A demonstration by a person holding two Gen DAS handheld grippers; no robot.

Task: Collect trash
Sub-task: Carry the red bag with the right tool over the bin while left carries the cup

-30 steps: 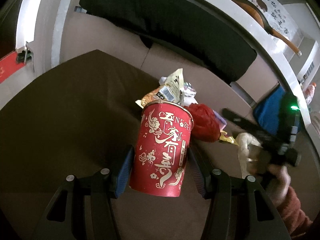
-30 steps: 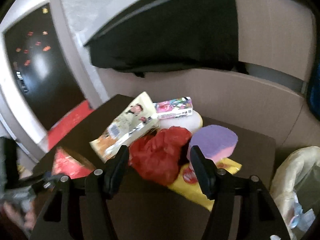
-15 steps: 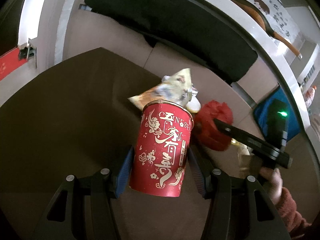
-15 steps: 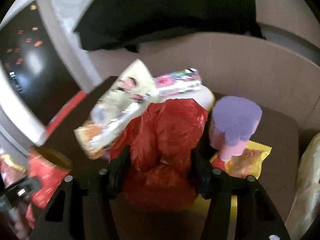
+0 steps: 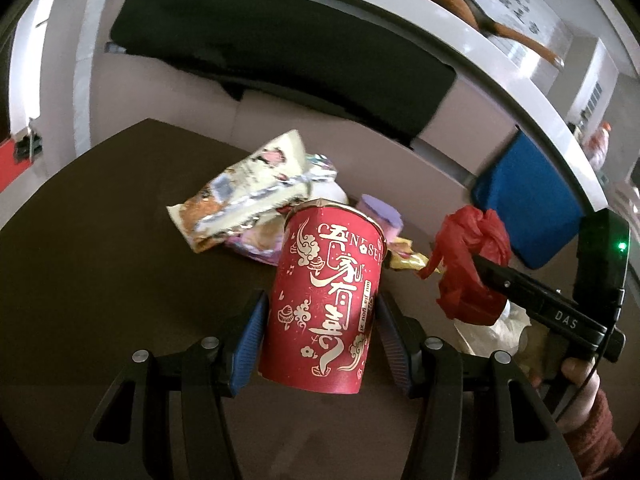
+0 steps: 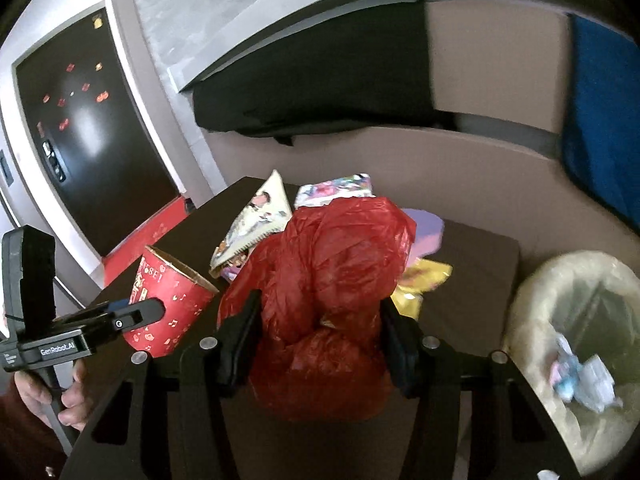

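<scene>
Red cup: we hold the paper cup (image 5: 324, 304) upright between the blue pads of our left gripper (image 5: 320, 326), jaws pressed on both its sides, over the dark table (image 5: 100, 240).
Red bag: our right gripper (image 6: 318, 336) is clamped on the crumpled plastic bag (image 6: 332, 280), raised off the table.
Step in hand: we judge both pieces are picked up and on the way to disposal.
Bin: the lined trash bin (image 6: 576, 332) sits just beside the table's right edge, with some scraps already inside.
Next move: we would swing the bag right over the bin's mouth, open the jaws, then bring the cup across.
Pose: both grippers point forward and slightly down; our right hand (image 5: 576, 376) grips its handle low.
Left behind: snack wrappers (image 5: 248, 192), a purple-lidded cup (image 5: 380, 216) and a yellow packet (image 6: 424, 280) remain on the table.
</scene>
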